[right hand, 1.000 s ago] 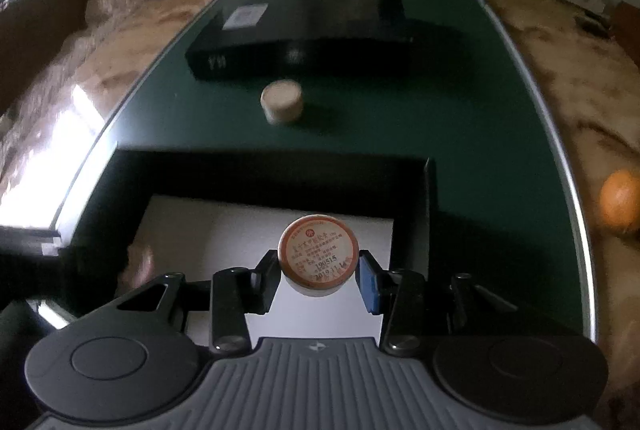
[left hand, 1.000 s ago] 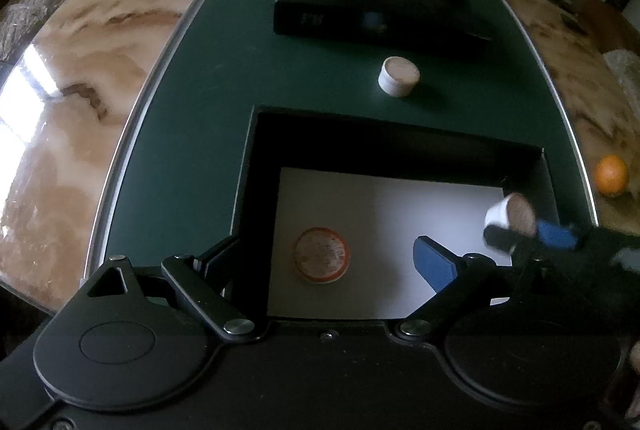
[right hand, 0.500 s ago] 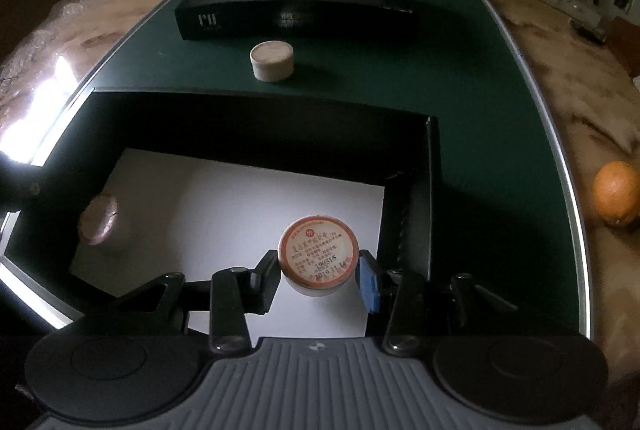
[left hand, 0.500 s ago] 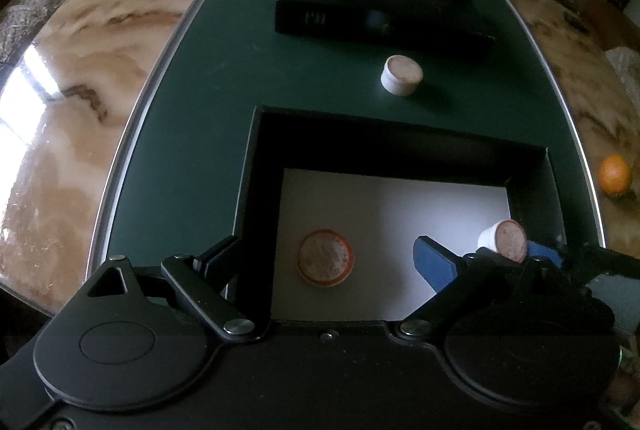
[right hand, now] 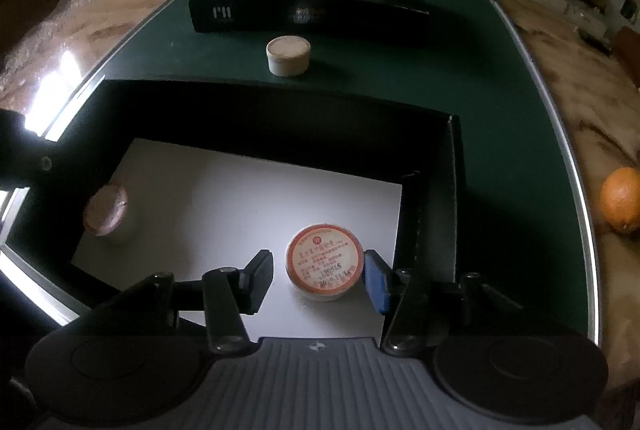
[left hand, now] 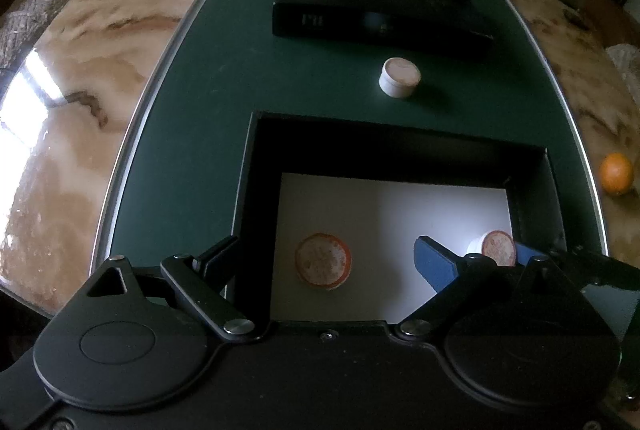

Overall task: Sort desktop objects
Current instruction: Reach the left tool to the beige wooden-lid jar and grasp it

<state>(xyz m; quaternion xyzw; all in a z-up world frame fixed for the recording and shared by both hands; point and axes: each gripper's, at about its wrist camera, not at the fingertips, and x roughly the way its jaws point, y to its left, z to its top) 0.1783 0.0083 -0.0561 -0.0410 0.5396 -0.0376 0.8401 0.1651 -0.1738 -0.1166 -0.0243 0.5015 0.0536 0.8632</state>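
the right claw (right hand: 318, 276) is opening around an orange-rimmed tub (right hand: 324, 261) that sits on the white floor of the open black box (right hand: 452, 190), with a gap at the black pad and the blue pad just beside the tub. the left claw (left hand: 326, 258) hangs spread wide over the same box with nothing between its pads, above a second tub (left hand: 323, 261) on the box floor. a third tub (left hand: 400, 77) stands on the green worktop (left hand: 208, 102) between the box and a closed black case (left hand: 376, 2), and an orange (right hand: 622, 199) lies off to the right.
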